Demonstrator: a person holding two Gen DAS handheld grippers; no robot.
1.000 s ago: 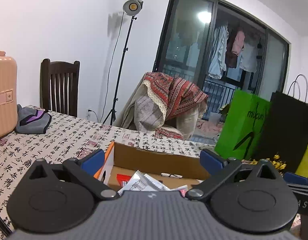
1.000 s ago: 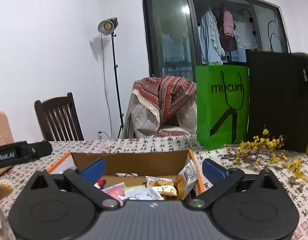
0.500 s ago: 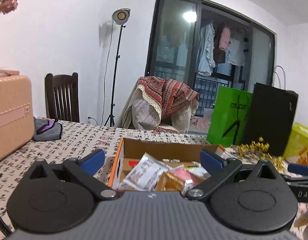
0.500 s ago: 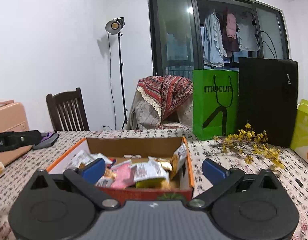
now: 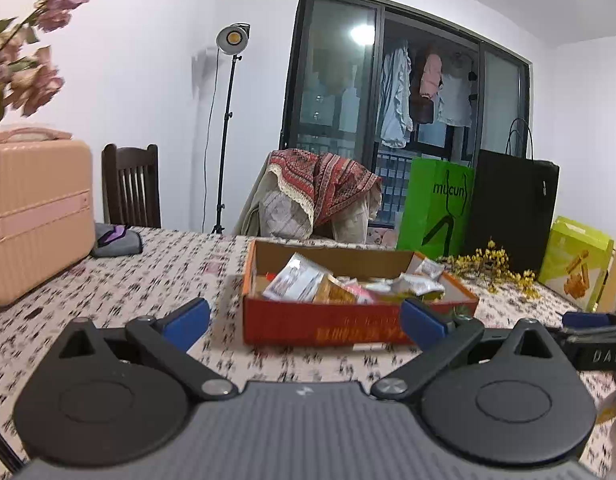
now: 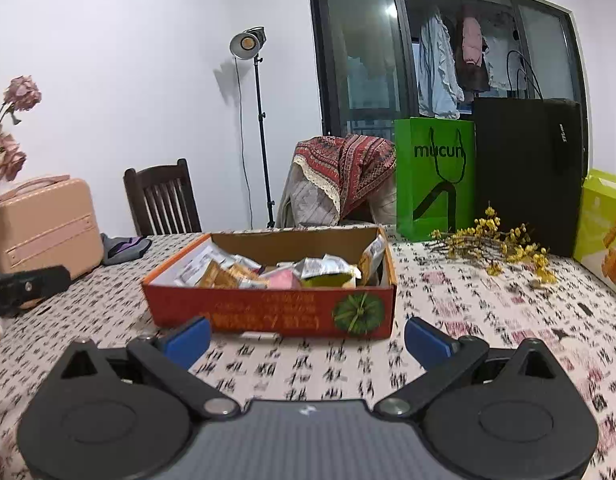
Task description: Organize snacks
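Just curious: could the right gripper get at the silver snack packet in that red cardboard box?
Probably yes. The right gripper is open, the red cardboard box has no lid, and the silver snack packet lies on top.

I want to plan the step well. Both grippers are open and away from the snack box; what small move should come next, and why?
Probably ease the right gripper forward over the orange box: it is open, empty, facing the heaped snack packets.

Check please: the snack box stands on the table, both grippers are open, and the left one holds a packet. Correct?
Not quite. The left gripper holds nothing, as the left wrist view shows. The box does stand on the table, and the right gripper is open too.
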